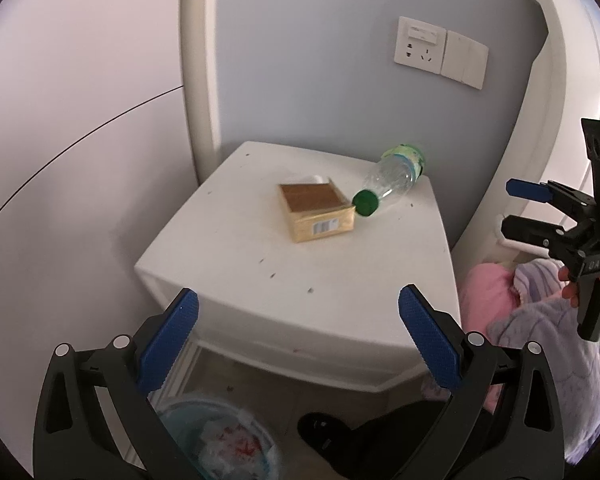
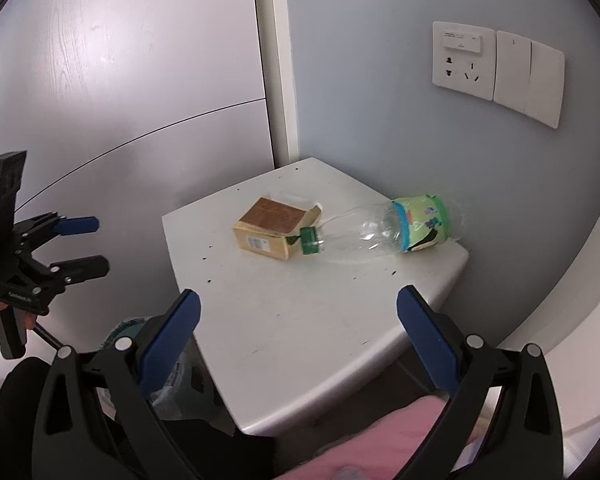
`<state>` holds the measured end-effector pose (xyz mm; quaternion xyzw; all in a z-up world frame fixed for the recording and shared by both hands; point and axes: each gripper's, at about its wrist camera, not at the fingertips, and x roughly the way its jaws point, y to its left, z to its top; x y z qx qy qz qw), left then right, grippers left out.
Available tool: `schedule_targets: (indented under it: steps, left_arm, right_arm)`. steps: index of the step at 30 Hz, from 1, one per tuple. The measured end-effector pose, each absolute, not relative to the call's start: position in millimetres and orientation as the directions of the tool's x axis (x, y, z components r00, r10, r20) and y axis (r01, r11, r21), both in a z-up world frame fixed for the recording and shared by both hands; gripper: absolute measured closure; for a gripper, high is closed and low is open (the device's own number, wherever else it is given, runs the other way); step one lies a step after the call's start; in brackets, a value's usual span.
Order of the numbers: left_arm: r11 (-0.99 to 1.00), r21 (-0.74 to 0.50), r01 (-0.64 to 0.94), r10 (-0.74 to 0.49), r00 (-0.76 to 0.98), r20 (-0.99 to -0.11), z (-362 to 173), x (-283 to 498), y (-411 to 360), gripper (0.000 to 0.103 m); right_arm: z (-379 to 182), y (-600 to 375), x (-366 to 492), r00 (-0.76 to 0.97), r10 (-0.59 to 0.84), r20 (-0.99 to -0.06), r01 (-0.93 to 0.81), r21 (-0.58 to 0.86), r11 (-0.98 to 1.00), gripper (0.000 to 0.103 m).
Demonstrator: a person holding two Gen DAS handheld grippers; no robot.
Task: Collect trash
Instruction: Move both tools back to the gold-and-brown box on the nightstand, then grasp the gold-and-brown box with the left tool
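Both tongs, left (image 1: pixel 298 336) and right (image 2: pixel 298 334), are released and hold nothing. Ahead of them the box (image 1: pixel 316 210) touches the bottle (image 2: pixel 374 230) on the surface (image 1: pixel 260 264). I think the next move is grasping one.

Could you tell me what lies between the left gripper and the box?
Only bare nightstand top with a few dark specks, as the left wrist view shows; the left gripper is open, short of the box.

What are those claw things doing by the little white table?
A person holds a claw in each hand to pick up trash. The left claw and right claw are both open and empty, hanging just in front of the white table. On it lie a brown box and an empty bottle with a green cap, untouched. A bin with trash waits on the floor below.
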<state>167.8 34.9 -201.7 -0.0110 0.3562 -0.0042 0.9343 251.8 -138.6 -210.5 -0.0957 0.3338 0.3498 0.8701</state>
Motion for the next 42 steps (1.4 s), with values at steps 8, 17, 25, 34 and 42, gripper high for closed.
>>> schedule_targets:
  steps: [8,17,25,34,42]
  left_arm:
    - [1.000,-0.018,0.013,-0.021,0.735,-0.678,-206,213,14,0.006]
    - [1.000,-0.010,0.009,-0.013,0.711,-0.703,-224,251,4,0.006]
    - [1.000,0.000,-0.022,0.015,0.691,-0.723,-242,284,4,0.006]
    - [1.000,0.016,-0.021,0.025,0.673,-0.739,-263,315,-2,0.006]
    - [0.999,0.022,-0.031,0.037,0.667,-0.744,-278,335,-1,0.006]
  right_arm:
    - [-212,-145,273,0.519,0.548,-0.657,-0.708,0.030,0.706,0.007]
    - [-216,-146,298,0.512,0.550,-0.660,-0.713,0.030,0.700,0.007]
    - [-224,-149,318,0.508,0.552,-0.661,-0.696,0.062,0.715,0.007]
    - [-233,-148,331,0.485,0.566,-0.667,-0.707,0.082,0.703,0.007]
    - [-237,-144,337,0.469,0.578,-0.668,-0.709,0.105,0.697,0.007]
